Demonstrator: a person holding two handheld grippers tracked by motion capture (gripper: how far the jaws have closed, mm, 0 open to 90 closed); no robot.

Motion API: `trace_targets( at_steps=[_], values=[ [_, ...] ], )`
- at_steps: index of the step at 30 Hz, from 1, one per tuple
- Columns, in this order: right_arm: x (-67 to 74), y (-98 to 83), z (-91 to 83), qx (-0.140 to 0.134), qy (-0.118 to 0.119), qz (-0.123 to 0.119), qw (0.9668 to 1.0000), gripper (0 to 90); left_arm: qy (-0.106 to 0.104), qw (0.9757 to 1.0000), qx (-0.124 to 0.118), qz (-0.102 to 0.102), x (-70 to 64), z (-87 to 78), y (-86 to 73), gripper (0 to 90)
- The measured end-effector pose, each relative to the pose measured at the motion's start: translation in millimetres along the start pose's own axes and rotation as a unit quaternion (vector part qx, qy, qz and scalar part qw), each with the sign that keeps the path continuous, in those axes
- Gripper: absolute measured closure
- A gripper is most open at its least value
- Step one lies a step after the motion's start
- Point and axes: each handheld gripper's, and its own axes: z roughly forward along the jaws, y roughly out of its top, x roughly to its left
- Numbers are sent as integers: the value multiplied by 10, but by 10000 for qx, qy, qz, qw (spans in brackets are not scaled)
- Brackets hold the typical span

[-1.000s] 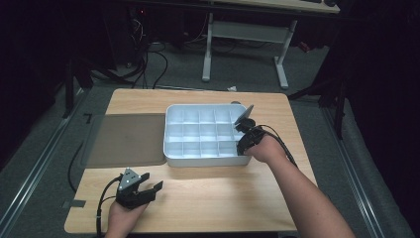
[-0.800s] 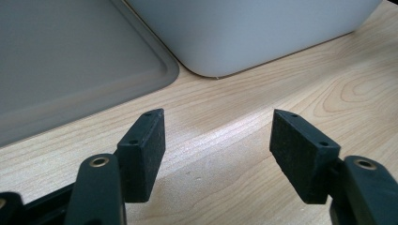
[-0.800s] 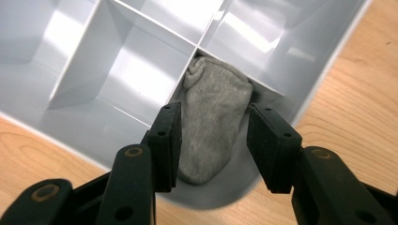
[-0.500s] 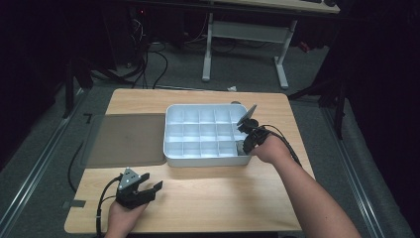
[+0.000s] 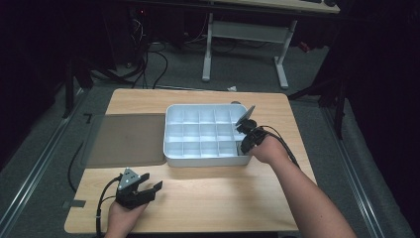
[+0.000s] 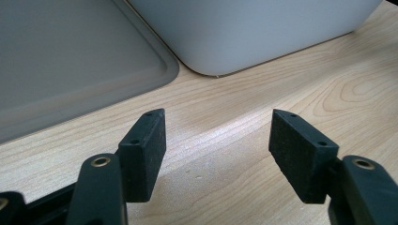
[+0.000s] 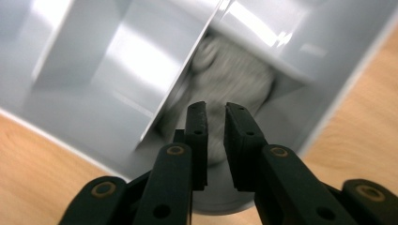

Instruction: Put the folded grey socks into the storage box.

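Note:
A white tray point(image 5: 203, 161) divided into several compartments stands mid-table. My right gripper point(image 5: 245, 145) points down into its near right corner, the grey plate on top tilted up. In the right gripper view, the right gripper point(image 7: 216, 110) has its jaws nearly together with a thin gap and nothing between them. Below them a blurred grey roundish object point(image 7: 239, 75) lies in a compartment beside a divider wall point(image 7: 183, 89). My left gripper point(image 5: 151, 182) rests open at the table's front left. In the left gripper view, the left gripper point(image 6: 218, 140) has bare wood between its pads.
A flat grey mat point(image 5: 126, 139) lies left of the tray, its rounded corner point(image 6: 155, 70) just ahead of the left jaws beside the tray's outer wall point(image 6: 258, 33). Bare wood runs along the table's front. A desk frame and cables stand on the floor behind.
The right hand has shifted only slightly over the tray's near right corner. The left gripper has stayed in place.

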Motion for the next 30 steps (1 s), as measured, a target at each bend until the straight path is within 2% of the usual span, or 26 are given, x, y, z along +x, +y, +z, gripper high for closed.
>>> trace_targets(
  at_steps=[2,4,11,14,17,21,22,23,28,30],
  values=[
    [-35,44,-27,-171,-85,54,9998,843,-4,10000,17,-1,3,2,1,375],
    [-55,94,7,-213,-137,107,9996,851,1,10000,14,-12,6,1,1,375],
    [-32,214,224,111,-256,112,9995,882,-6,10000,-2,-50,13,-11,-2,376],
    [-15,241,294,270,-314,20,9991,900,-15,10000,-6,-40,7,-12,1,376],
    [4,260,341,314,-386,-57,9987,900,-19,10000,-7,-44,9,-12,1,376],
    [7,246,303,268,-386,-36,9989,886,-25,10000,0,-48,9,-8,1,376],
    [13,241,278,256,-353,36,9990,873,-24,10000,-2,-48,9,-8,1,376],
    [1,237,253,206,-327,-35,9992,862,-26,10000,2,-47,10,-9,2,376],
    [-6,201,132,24,-237,41,9997,846,-20,10000,1,-46,8,-7,3,376],
    [-15,191,105,-30,-225,1,9997,842,-27,10000,23,-34,7,-6,3,376]
  ],
)
